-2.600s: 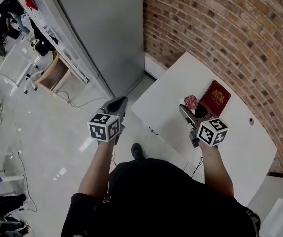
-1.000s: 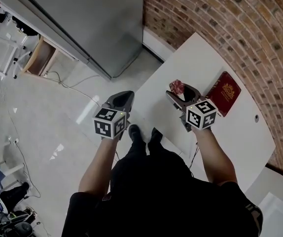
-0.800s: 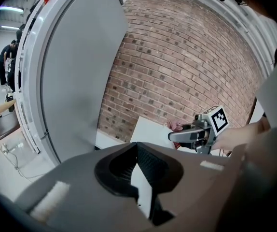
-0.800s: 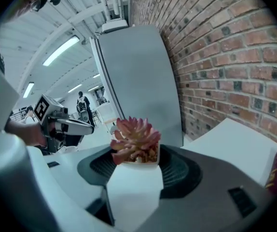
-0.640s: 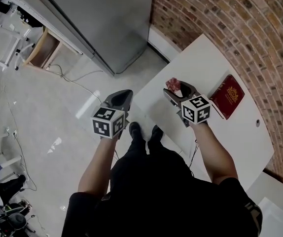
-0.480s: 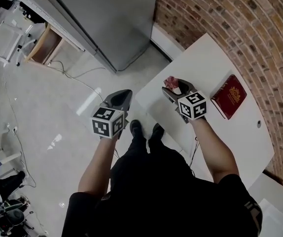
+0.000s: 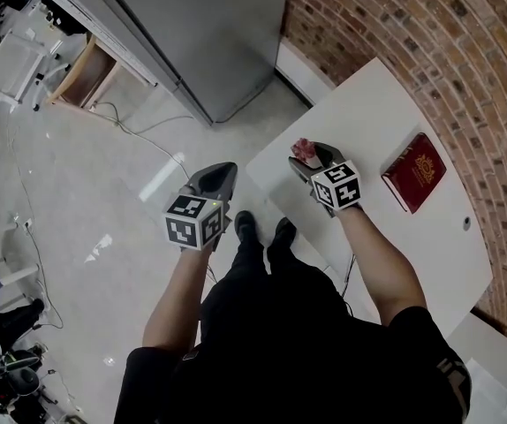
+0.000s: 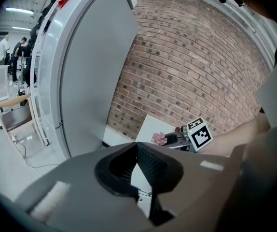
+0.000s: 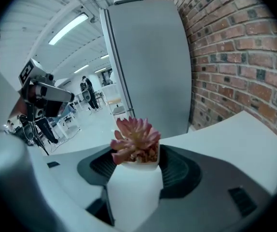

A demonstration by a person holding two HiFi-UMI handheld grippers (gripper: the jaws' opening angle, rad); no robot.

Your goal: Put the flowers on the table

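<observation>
While the right gripper (image 7: 310,159) clamps the white succulent pot (image 9: 132,178) upright over the white surface (image 7: 370,113) near its edge, and the left gripper (image 7: 215,180) hangs clenched, empty, off the surface, releasing here or too high could tip the pot onto the floor (image 7: 103,193).

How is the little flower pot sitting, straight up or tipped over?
Straight up. The white pot stands upright, gripped by the right gripper, its pink succulent pointing upward.

White table (image 7: 370,111); red book (image 7: 413,171) lying on it.
</observation>
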